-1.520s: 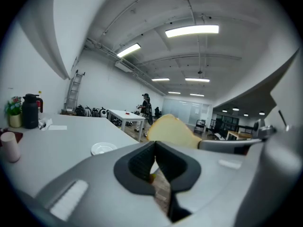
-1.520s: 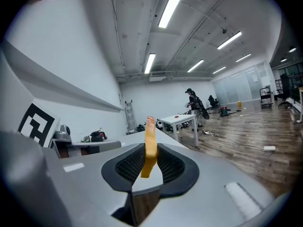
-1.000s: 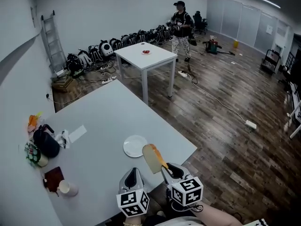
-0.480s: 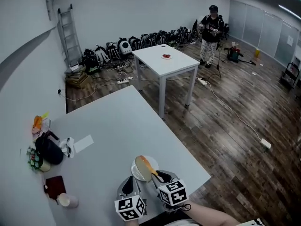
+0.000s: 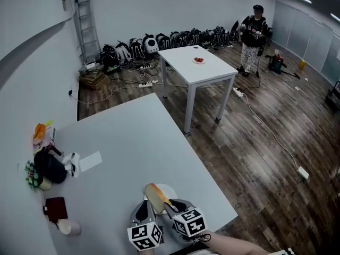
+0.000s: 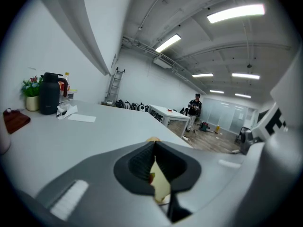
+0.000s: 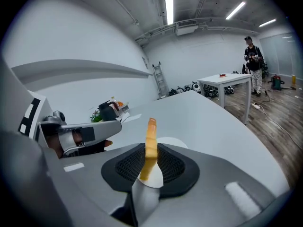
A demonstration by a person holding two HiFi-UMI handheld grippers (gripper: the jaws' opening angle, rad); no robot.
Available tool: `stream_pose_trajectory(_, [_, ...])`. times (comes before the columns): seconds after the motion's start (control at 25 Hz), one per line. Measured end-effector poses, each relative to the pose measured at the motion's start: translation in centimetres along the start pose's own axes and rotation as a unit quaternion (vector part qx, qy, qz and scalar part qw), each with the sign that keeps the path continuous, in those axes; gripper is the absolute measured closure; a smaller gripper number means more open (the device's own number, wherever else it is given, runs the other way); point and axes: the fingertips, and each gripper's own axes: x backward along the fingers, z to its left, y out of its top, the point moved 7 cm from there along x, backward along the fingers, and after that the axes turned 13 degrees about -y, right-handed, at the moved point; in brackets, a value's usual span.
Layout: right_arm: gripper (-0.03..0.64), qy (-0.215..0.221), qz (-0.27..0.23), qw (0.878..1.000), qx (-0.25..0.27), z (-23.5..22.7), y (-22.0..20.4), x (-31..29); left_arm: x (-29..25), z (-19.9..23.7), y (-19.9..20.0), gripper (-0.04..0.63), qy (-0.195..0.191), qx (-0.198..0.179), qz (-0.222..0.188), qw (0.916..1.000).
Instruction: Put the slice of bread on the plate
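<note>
The slice of bread (image 5: 155, 196), tan with a brown crust, stands on edge between the pads of my right gripper (image 5: 171, 210), which is shut on it. In the right gripper view the slice (image 7: 150, 143) rises edge-on from the jaws, with the white plate (image 7: 173, 142) just beyond. The plate (image 5: 169, 190) lies near the front right edge of the grey table (image 5: 127, 142), partly hidden behind the bread. My left gripper (image 5: 142, 211) hangs close to the left of the bread; in its own view the left gripper (image 6: 154, 148) has its jaws together and holds nothing.
At the table's left edge are a black jug (image 5: 49, 166), a small flower pot (image 5: 33, 175), a sheet of paper (image 5: 90, 161), a brown pad (image 5: 54, 207) and a cup (image 5: 68, 227). A white table (image 5: 196, 65) and a person (image 5: 255, 33) are farther back.
Both grippers have come down and forward. The bread, which hung to the right of the plate, now stands over the plate's near left part.
</note>
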Motion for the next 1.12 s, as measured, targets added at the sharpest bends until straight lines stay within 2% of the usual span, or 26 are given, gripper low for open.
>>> stream_pose_trajectory(0.12, [0.531, 0.003, -0.001, 1.0, 0.01, -0.5, 0.1, -0.3, -0.9, 0.1, 0.1, 0.587, 0.004, 0.007, -0.003, 1.0])
stream_pose_trajectory(0.32, [0.522, -0.015, 0.004, 0.999, 0.03, -1.3, -0.2, -0.5, -1.9, -0.1, 0.1, 0.586, 0.002, 0.01, -0.002, 0.9999])
stream_pose_trajectory(0.64, [0.509, -0.048, -0.015, 0.998, 0.035, -2.5, -0.9, -0.3, -2.3, -1.5, -0.2, 0.586, -0.02, 0.005, 0.0, 0.9998])
stream_pose_trajectory(0.76, [0.479, -0.056, -0.024, 0.997, 0.041, -2.5, -0.7, -0.3, -2.1, -1.5, -0.1, 0.586, -0.022, 0.004, -0.002, 0.9997])
stream_pose_trajectory(1.12, [0.483, -0.048, -0.046, 0.997, 0.028, -0.7, 0.0, 1.5, -0.4, -1.7, -0.2, 0.586, -0.029, 0.003, -0.006, 0.9996])
